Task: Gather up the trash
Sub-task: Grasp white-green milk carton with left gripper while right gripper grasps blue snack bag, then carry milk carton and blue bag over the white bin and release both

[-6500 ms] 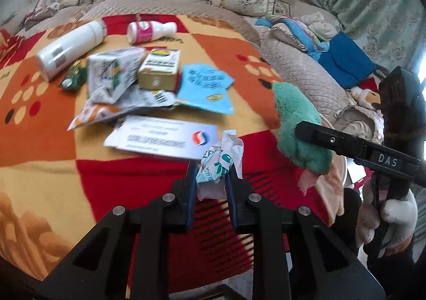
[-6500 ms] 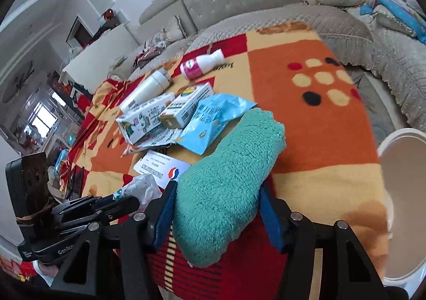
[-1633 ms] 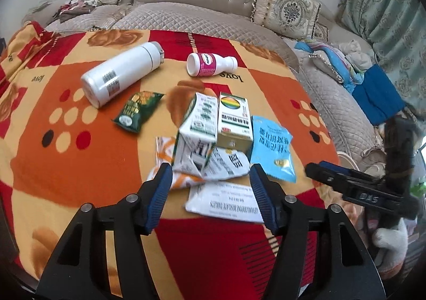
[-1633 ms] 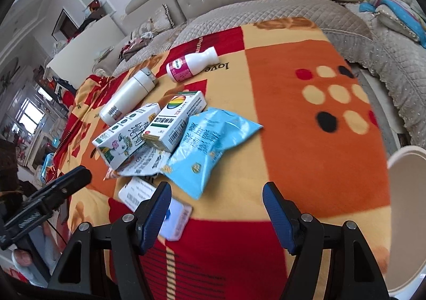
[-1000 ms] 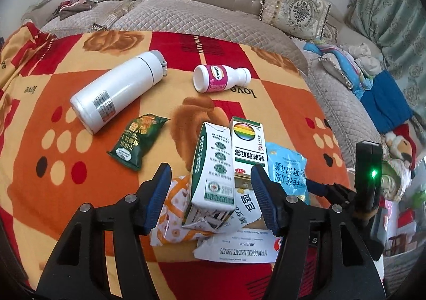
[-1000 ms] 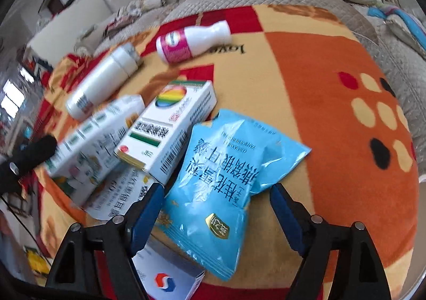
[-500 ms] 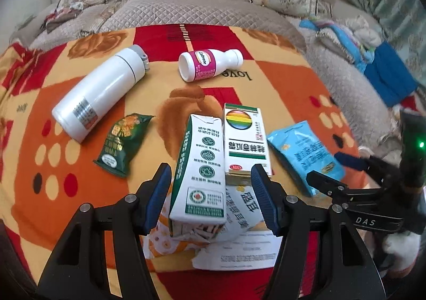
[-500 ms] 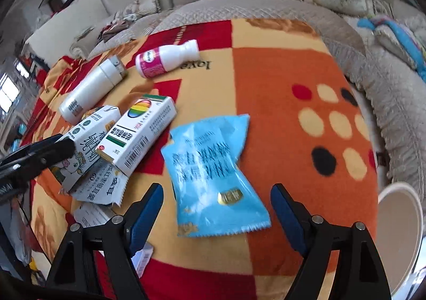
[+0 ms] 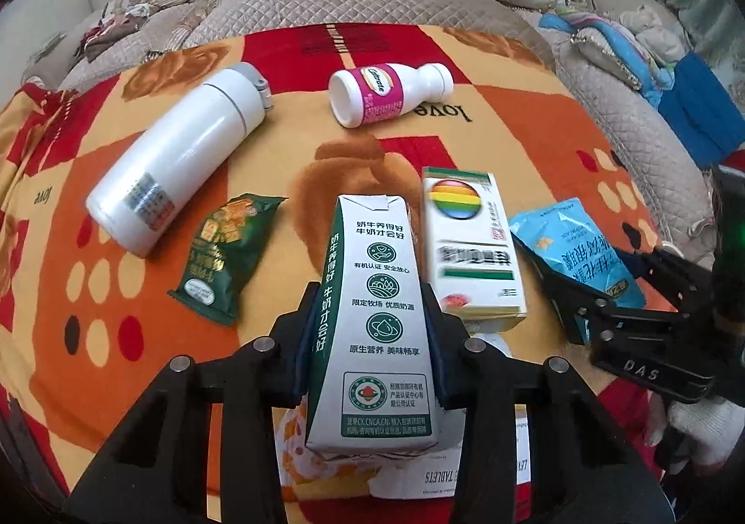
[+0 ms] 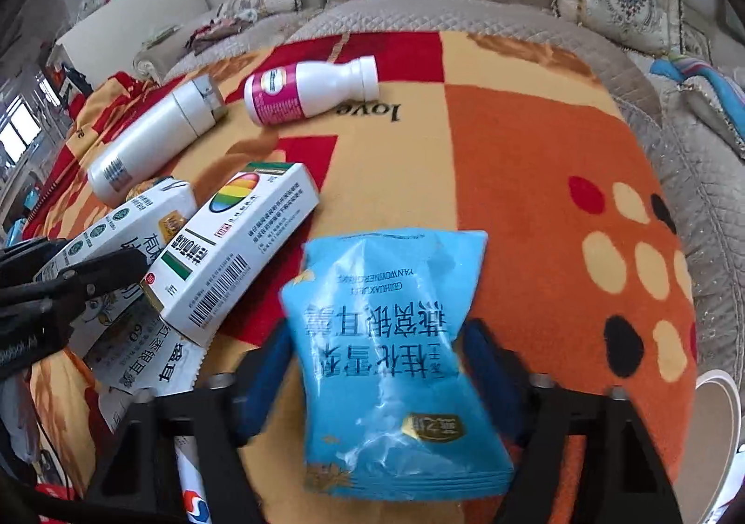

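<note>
A green and white milk carton (image 9: pixel 372 291) lies on the patterned blanket (image 9: pixel 512 114). My left gripper (image 9: pixel 370 338) straddles it, jaws closing, with both pads against its sides. To its right lies a blue snack bag (image 10: pixel 382 338). My right gripper (image 10: pixel 377 352) is closing on the bag, and its pads pinch the bag's edges into a waist. The left wrist view shows that gripper (image 9: pixel 610 286) around the same bag (image 9: pixel 572 245), held by a white-gloved hand (image 9: pixel 698 431).
Between carton and bag lies a white box with a rainbow circle (image 9: pixel 470 245). A green snack packet (image 9: pixel 223 254), a white flask (image 9: pixel 177 165) and a pink-labelled bottle (image 9: pixel 386 93) lie farther back. Printed leaflets (image 9: pixel 465 477) lie under the carton. A white bin rim (image 10: pixel 717 431) shows at the right.
Both grippers have sunk toward the blanket and narrowed. The left now clasps the milk carton, and the right has come around the blue bag, which is now pinched.
</note>
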`<control>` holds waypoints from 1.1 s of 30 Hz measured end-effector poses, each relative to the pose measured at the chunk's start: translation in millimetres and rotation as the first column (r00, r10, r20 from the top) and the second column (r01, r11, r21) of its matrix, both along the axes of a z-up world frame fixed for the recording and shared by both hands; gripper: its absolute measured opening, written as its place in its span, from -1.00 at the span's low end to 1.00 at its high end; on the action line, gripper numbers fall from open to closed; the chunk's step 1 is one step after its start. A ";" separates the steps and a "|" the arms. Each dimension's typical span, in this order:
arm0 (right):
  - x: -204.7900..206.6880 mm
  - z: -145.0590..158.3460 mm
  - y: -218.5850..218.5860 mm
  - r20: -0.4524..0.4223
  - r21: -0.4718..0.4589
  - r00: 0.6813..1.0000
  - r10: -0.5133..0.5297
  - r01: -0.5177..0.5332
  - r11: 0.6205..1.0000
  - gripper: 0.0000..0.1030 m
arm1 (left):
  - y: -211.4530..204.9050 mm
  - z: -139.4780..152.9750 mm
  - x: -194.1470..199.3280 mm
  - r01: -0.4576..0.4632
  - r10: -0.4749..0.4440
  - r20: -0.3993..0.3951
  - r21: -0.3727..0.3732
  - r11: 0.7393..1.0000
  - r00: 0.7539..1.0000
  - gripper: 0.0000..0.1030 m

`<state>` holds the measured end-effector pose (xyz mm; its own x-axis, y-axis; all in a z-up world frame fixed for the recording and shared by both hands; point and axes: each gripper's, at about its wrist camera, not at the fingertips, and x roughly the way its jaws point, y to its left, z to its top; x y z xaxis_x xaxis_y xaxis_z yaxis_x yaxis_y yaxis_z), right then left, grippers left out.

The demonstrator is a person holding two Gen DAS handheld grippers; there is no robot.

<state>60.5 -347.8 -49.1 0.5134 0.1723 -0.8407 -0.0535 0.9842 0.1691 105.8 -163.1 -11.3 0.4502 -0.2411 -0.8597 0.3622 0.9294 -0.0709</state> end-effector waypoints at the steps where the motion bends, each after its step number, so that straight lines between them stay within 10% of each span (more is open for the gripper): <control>1: -3.2 1.1 -3.1 0.001 0.016 1.000 -0.003 0.003 1.000 0.17 | 3.0 2.3 -1.9 -0.007 0.007 0.002 -0.013 1.000 1.000 -0.29; 16: -82.5 39.4 -34.6 0.112 0.076 0.994 -0.020 0.012 0.997 0.07 | -32.4 53.4 -84.2 0.083 -0.065 0.111 -0.166 0.983 0.992 -0.29; 33: -162.2 45.3 -133.2 0.126 0.084 0.965 -0.231 0.221 0.972 0.08 | -156.8 34.7 -140.5 0.274 -0.262 0.100 -0.132 0.953 0.960 -0.29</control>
